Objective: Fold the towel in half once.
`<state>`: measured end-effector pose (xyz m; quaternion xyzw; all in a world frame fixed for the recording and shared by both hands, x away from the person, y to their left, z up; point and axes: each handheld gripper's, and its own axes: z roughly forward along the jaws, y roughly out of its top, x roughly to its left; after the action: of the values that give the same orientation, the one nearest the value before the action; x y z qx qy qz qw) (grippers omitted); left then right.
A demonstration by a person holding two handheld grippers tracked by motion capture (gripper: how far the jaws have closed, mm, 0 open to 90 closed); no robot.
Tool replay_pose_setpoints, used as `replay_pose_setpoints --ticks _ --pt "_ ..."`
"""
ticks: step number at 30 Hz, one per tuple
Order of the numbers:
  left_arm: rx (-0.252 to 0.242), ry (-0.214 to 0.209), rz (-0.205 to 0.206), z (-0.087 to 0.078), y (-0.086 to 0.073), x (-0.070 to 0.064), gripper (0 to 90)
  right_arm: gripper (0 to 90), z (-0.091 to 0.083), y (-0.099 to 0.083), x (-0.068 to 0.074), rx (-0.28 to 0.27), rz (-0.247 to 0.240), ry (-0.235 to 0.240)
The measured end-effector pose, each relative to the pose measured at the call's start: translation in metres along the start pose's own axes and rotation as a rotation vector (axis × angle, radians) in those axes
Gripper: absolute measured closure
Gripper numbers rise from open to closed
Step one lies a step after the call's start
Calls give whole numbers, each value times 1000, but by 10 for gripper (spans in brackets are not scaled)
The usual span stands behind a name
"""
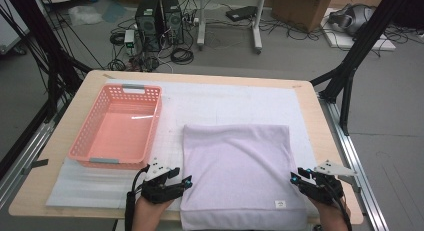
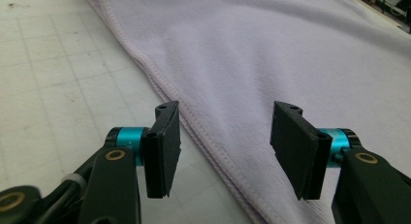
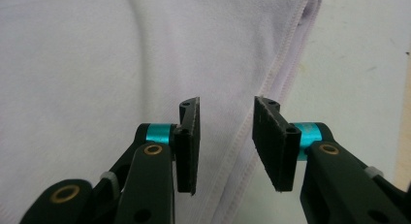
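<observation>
I see a wooden surface (image 1: 320, 126) under a white mat (image 1: 225, 98), cables on the floor beyond. The lilac towel (image 1: 237, 166) lies folded at the near edge, right of centre, with a pink basket (image 1: 90, 136) toward the left edge. My left gripper (image 1: 186, 181) sits at the towel's left hem, jaws wide apart, straddling it and holding nothing. My right gripper (image 1: 295, 177) brackets the right hem, jaws parted, empty.

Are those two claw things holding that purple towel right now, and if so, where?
No, nothing is held. The left gripper and right gripper both stand open, each over a side hem of the lilac towel, near its front corners.
</observation>
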<state>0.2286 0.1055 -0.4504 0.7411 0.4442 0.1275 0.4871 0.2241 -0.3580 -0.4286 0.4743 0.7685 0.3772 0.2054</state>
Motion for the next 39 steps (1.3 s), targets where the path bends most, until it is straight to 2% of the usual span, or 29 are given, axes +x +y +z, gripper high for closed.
replay_pose_setpoints --ticks 4,9,12,15,17,20,21,22,24,26,28,32,36,39 --pt "-2 0 -3 4 6 8 445 613 15 6 -5 11 2 -8" --pt "20 5 -15 15 14 20 447 617 27 12 -8 29 13 -6" --pt "57 -3 -25 24 19 25 457 617 36 15 -10 48 10 -12" --pt "82 -24 -31 29 21 28 483 681 43 17 -13 70 11 -13" --pt "95 -24 -13 32 23 27 567 791 43 18 -14 80 1 -7" --pt "106 23 27 34 23 23 722 846 43 19 -15 86 3 2" --pt "107 16 38 34 23 22 794 852 43 19 -15 88 -2 0" --pt "106 21 62 34 23 19 844 856 43 20 -14 90 -10 -3" --pt "95 34 103 33 22 16 850 863 41 19 -14 85 -15 -4" --pt "67 28 104 30 22 15 854 865 37 18 -15 73 -13 6" --pt "43 3 95 24 20 14 853 865 31 17 -14 62 -9 12" --pt "18 -47 88 12 19 11 854 865 15 14 -12 42 -8 31" --pt "-2 -90 72 -2 17 8 854 865 2 9 -10 49 4 51" --pt "2 -124 76 -11 12 4 854 865 -6 5 -8 53 7 65"
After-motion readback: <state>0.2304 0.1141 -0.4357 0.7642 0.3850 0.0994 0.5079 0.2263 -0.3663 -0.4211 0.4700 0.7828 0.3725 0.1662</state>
